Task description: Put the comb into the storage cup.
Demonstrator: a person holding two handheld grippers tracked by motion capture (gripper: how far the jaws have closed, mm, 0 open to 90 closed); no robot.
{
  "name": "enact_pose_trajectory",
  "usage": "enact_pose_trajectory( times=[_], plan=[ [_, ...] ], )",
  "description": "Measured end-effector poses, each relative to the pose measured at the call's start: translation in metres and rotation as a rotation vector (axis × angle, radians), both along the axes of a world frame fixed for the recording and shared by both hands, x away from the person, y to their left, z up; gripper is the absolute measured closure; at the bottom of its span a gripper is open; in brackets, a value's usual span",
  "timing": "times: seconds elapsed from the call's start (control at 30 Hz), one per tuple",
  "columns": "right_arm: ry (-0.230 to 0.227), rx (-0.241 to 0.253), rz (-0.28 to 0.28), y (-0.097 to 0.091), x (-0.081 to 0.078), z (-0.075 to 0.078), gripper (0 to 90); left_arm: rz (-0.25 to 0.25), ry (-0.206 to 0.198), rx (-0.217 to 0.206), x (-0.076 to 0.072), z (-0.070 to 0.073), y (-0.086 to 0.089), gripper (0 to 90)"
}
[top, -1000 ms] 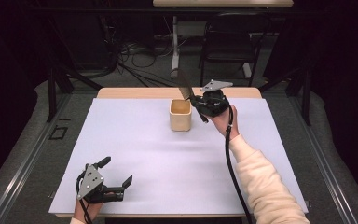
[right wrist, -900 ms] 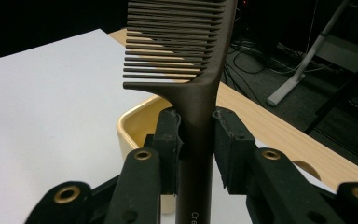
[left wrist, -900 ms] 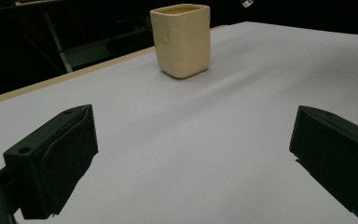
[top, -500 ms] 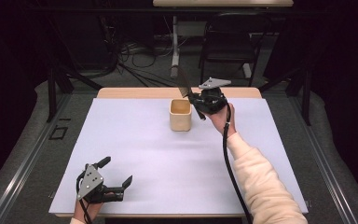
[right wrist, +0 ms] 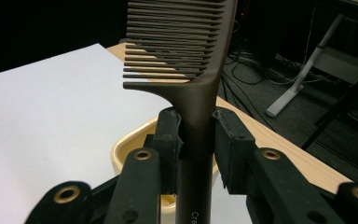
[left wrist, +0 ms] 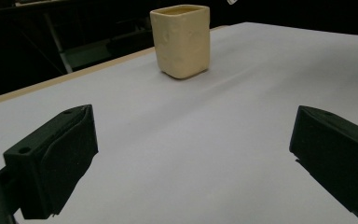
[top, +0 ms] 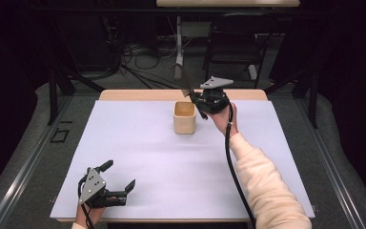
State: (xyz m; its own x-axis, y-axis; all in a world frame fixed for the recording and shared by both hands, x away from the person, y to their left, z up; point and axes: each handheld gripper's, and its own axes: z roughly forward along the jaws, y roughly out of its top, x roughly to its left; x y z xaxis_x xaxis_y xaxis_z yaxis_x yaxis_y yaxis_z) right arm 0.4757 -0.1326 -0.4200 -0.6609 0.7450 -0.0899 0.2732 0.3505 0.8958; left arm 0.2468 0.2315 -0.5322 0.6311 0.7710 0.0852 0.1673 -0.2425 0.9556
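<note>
right hand-held gripper (right wrist: 196, 140) pinches the comb (right wrist: 186, 56) by its stiff handle (light, slick plastic, i'd guess) above the cup (top: 184, 117); left hand-held gripper (top: 120, 182) spread.

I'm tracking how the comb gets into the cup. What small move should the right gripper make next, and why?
Probably ease the right gripper down, lowering the comb's handle into the cream cup. The jaws are clamped on the dark comb, which stands teeth-up with the cup's open rim just below and behind it. The left gripper rests open, far off.
</note>
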Motion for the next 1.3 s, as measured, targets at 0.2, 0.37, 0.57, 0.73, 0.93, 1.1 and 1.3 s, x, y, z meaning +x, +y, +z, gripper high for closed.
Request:
enact_pose_trajectory(
  times=[0.2, 0.37, 0.57, 0.73, 0.93, 1.1, 1.3],
  plan=[
    [-0.017, 0.013, -0.001, 0.001, 0.001, 0.004, 71.9, 0.0, -0.002, 0.001, 0.0, 0.0, 0.0, 0.7],
    [-0.022, 0.015, 0.006, 0.005, 0.002, 0.004, 71.9, 0.0, -0.003, -0.002, 0.0, 0.0, 0.0, 0.8],
    [-0.033, 0.023, 0.009, 0.008, 0.003, 0.005, 71.9, 0.0, -0.002, -0.005, 0.0, 0.0, 0.0, 0.8],
    [-0.032, 0.035, 0.011, 0.009, 0.004, 0.006, 71.9, 0.002, -0.002, -0.006, 0.0, 0.0, 0.0, 0.8],
    [-0.047, 0.038, 0.009, 0.011, 0.004, 0.008, 71.9, 0.002, -0.003, -0.006, 0.0, 0.0, 0.0, 0.8],
    [-0.053, 0.046, 0.01, 0.013, 0.006, 0.009, 71.9, 0.001, -0.002, -0.006, 0.0, 0.0, 0.0, 0.8],
    [-0.064, 0.041, 0.011, 0.018, 0.007, 0.011, 71.9, 0.001, -0.003, -0.006, 0.0, 0.0, 0.0, 0.8]
  ],
)
